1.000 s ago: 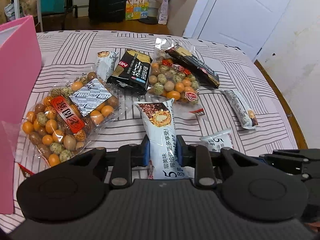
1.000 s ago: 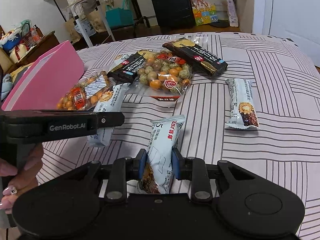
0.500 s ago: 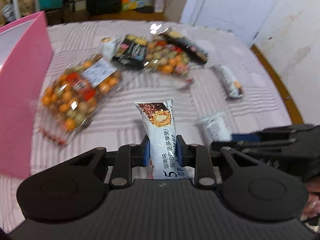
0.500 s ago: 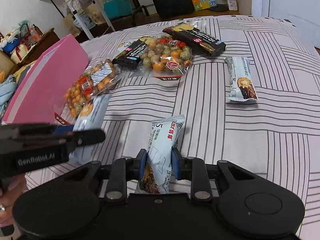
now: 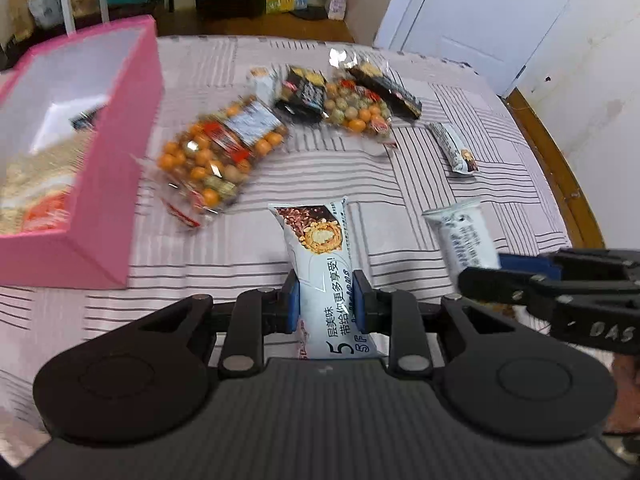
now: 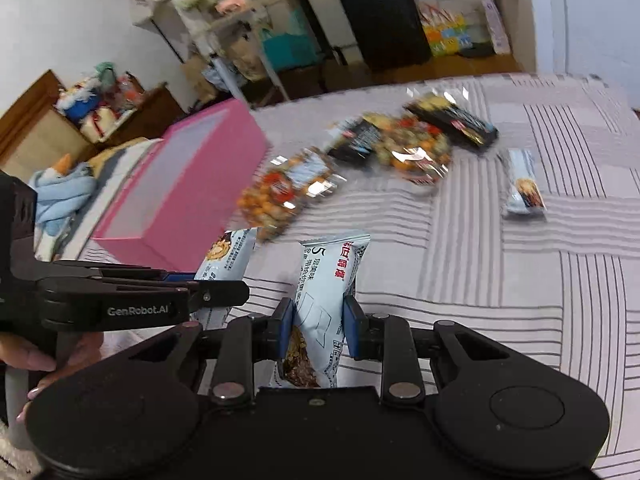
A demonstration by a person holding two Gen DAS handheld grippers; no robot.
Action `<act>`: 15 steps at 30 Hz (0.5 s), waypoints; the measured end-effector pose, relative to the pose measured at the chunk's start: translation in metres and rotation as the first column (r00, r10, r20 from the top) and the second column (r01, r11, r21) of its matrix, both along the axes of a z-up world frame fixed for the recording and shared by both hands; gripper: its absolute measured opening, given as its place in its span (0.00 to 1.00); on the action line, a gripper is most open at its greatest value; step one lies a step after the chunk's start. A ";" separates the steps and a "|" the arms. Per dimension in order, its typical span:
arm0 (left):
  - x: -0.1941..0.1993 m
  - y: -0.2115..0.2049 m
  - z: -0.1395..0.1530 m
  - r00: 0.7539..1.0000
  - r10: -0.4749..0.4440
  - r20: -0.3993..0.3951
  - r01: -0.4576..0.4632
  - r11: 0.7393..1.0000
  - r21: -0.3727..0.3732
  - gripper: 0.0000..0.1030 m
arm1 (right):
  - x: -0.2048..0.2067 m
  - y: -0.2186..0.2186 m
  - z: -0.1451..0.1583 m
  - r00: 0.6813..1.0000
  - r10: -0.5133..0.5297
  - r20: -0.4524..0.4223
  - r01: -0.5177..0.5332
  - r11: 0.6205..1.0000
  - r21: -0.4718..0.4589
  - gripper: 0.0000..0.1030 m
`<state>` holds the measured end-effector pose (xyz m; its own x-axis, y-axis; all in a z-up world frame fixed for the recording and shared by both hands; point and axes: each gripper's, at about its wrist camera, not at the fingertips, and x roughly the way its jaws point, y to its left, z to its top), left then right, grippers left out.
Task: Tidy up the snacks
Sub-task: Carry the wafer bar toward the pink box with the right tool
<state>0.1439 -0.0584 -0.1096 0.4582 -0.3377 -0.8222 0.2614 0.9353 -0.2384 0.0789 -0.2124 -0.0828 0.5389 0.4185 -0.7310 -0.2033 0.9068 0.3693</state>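
My left gripper (image 5: pixel 326 300) is shut on a pale blue snack bar (image 5: pixel 320 248) and holds it above the striped cloth. My right gripper (image 6: pixel 319 326) is shut on a second pale blue snack bar (image 6: pixel 326 280); that bar also shows in the left wrist view (image 5: pixel 460 236). The open pink box (image 5: pixel 80 152) stands at the left with some snacks inside; it shows in the right wrist view (image 6: pixel 180 196) too. On the cloth lie two bags of coated nuts (image 5: pixel 216 160) (image 5: pixel 356 110), two dark packs (image 5: pixel 302 94) (image 5: pixel 386 86) and a third pale bar (image 5: pixel 456 148).
The table's wooden edge (image 5: pixel 560 168) runs along the right. The left gripper's body (image 6: pixel 120 296) sits close to the left of my right gripper. A black suitcase (image 6: pixel 384 20) and shelves stand beyond the table.
Both grippers have risen and swung left with their bars held. The pink box has come further into view and its inside now shows.
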 end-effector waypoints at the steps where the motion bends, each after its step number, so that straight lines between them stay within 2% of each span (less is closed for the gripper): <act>1: -0.004 0.006 0.006 1.000 0.004 0.003 -0.004 1.000 0.001 0.24 | -0.002 0.004 0.006 1.000 0.005 0.008 -0.005 1.000 0.005 0.30; 7: -0.021 0.043 0.034 1.000 0.026 0.015 -0.026 0.999 -0.034 0.24 | -0.006 0.038 0.035 0.997 0.071 0.035 -0.072 0.997 0.025 0.30; 15: -0.031 0.092 0.056 0.999 0.037 0.009 -0.037 0.999 -0.003 0.24 | -0.013 0.088 0.060 0.984 0.163 0.074 -0.166 0.986 0.034 0.30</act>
<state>0.1126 0.0332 -0.0538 0.4778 -0.3227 -0.8170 0.2292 0.9437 -0.2387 0.0660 -0.1241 -0.0233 0.5100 0.5339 -0.6744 -0.3757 0.8436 0.3838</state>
